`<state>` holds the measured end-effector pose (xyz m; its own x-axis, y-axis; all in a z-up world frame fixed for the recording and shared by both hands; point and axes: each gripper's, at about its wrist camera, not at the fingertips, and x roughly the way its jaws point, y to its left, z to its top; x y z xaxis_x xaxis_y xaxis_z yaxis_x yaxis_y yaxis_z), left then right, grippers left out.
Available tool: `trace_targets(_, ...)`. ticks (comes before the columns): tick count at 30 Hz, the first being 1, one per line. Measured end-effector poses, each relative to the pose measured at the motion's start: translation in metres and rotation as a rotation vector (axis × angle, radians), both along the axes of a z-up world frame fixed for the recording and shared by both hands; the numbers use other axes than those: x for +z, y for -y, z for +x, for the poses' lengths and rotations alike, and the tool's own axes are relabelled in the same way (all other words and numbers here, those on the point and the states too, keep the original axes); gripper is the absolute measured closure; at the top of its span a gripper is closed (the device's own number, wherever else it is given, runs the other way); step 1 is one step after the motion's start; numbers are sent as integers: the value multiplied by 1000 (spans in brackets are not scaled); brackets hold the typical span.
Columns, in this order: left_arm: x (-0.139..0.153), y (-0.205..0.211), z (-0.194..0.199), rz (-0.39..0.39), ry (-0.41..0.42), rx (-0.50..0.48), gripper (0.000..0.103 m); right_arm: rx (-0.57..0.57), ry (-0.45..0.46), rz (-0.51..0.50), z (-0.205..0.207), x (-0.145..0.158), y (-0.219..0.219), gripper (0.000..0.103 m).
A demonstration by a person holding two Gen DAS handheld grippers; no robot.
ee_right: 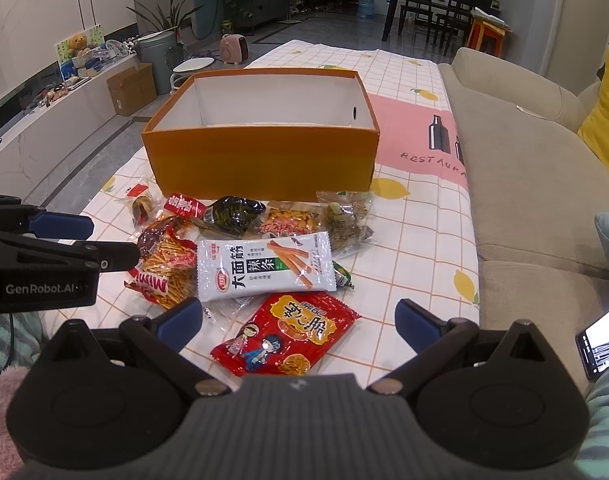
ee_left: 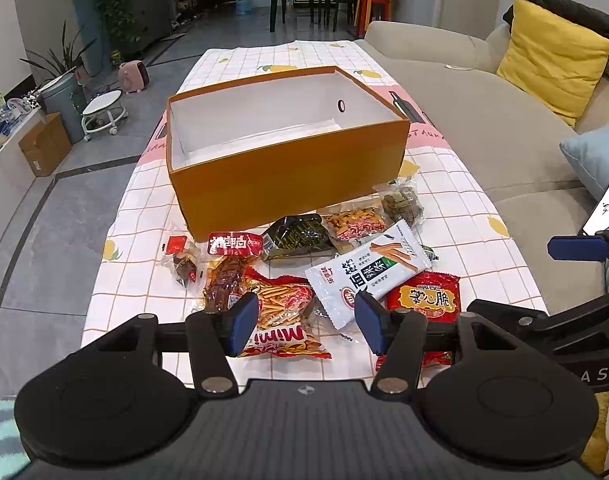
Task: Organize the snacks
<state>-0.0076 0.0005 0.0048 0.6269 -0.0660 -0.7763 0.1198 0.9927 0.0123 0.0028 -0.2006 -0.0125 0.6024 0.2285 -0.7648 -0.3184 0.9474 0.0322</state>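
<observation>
Right wrist: phone (ee_right: 602, 340) (whole screen), bottle print (ee_right: 436, 132)

My left gripper (ee_left: 306, 326) and right gripper (ee_right: 298, 322): black linkage arms with silver pivot screws, round black discs, ribbed grey housing, blue pads (ee_left: 244, 322). White lettering "GenRobot.AI" (ee_right: 40, 289) marks the left gripper's side. Fuzzy sleeves (ee_right: 8, 412), striped teal, white and pink, show at the edges.

Assorted snack packets (ee_left: 324, 264) lie heaped on the cloth just before the open, empty orange box (ee_left: 292, 172).
</observation>
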Motion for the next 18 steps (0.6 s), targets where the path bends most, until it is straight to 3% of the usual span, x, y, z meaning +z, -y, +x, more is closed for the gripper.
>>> trace_targets(5, -2, -1, 3, -19, -11, 2, 35, -2, -1, -2, 1, 0, 0, 4)
trace_targets(9, -6, -8, 9, -82, -43, 7, 30, -5, -9, 0, 5, -5, 0, 4)
trace_targets(18, -30, -25, 31, -154, -151, 65, 30, -32, -123, 35, 28, -35, 1, 11)
